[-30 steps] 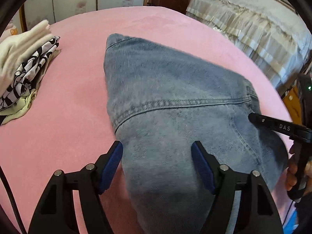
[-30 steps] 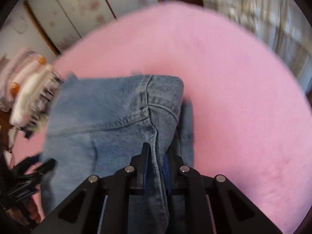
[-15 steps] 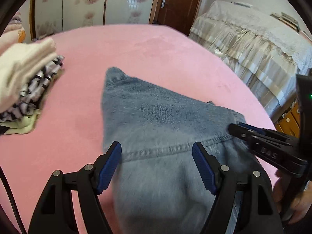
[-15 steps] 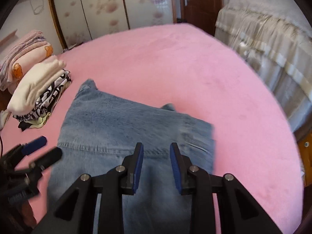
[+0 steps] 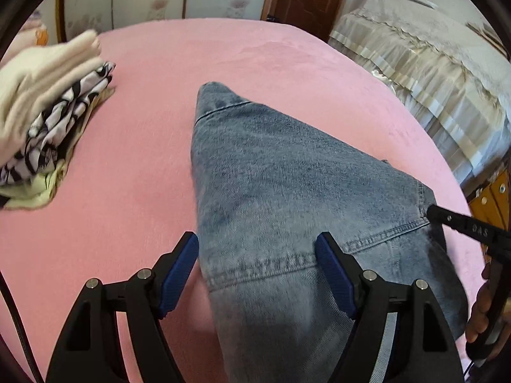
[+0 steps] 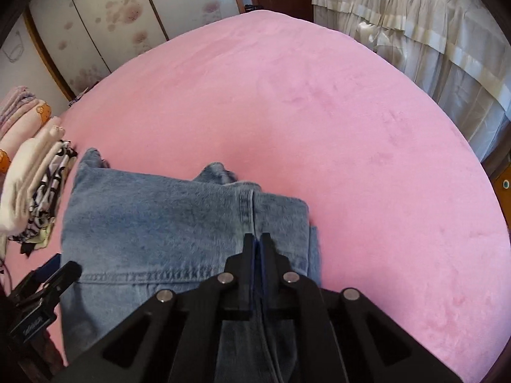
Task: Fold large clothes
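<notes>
A pair of light blue jeans (image 5: 281, 185) lies folded on the pink bed (image 5: 153, 159); it also shows in the right wrist view (image 6: 153, 223). My left gripper (image 5: 257, 268) is open, its blue pads on either side of the jeans' near end, over the stitched hem. My right gripper (image 6: 257, 245) is shut with its jaws together at the jeans' right edge near a seam; whether cloth is pinched between them does not show. The right gripper's finger (image 5: 460, 223) touches the jeans' right edge in the left wrist view.
A stack of folded clothes (image 5: 48, 111) sits on the bed's left side, also in the right wrist view (image 6: 35, 188). A second bed with a cream frilled cover (image 5: 431, 73) stands to the right. Wardrobe doors and a brown door are behind.
The right gripper opened half a second ago and has shut again at the jeans' right edge. The left gripper stayed open and dropped back toward the jeans.
</notes>
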`<act>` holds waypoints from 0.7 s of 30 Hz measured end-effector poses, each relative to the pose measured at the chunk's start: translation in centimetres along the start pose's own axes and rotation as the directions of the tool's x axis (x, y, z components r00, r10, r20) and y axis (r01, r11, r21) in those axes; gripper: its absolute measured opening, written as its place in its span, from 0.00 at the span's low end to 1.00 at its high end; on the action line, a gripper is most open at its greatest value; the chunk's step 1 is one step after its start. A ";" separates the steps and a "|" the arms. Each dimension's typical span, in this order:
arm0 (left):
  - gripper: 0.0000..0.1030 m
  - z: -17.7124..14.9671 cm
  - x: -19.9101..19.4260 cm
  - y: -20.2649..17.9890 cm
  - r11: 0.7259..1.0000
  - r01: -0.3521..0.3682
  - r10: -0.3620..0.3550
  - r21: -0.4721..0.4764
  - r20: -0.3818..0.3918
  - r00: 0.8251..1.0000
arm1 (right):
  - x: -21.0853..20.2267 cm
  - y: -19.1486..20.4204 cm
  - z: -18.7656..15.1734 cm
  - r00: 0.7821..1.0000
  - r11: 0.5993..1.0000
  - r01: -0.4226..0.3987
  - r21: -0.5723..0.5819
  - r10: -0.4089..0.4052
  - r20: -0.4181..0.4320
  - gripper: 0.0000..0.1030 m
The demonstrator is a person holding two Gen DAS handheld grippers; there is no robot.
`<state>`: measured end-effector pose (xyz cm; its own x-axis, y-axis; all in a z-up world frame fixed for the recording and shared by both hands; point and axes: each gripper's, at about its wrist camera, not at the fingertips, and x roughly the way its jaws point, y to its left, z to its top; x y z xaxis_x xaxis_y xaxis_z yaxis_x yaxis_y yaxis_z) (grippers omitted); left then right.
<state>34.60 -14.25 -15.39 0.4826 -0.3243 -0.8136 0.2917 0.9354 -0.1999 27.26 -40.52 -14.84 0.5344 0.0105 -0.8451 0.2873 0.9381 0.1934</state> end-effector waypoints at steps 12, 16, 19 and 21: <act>0.75 -3.6 -7.4 -1.2 0.998 -0.024 0.025 0.057 -0.004 1.000 | -7.1 1.3 -4.5 0.998 0.998 -0.062 -0.016 0.062 0.020 0.42; 0.77 -5.7 -10.4 -1.0 0.998 -0.025 0.026 0.060 -0.015 1.000 | -9.4 2.3 -6.8 0.997 0.996 -0.078 -0.037 0.079 0.026 0.44; 0.79 -7.2 -12.4 -0.7 0.998 -0.032 0.033 0.052 -0.026 0.999 | -11.2 3.4 -8.7 0.997 0.996 -0.054 -0.076 0.057 0.041 0.56; 0.79 -8.2 -13.5 -0.7 0.998 -0.036 0.039 0.054 -0.040 0.998 | -12.4 3.9 -9.7 0.998 0.994 -0.025 -0.110 0.032 0.058 0.62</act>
<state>21.12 -9.40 -8.72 0.4603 -0.2822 -0.8417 0.3179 0.9377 -0.1405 14.00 -33.61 -8.41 0.5882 0.0204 -0.8084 0.1841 0.9700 0.1585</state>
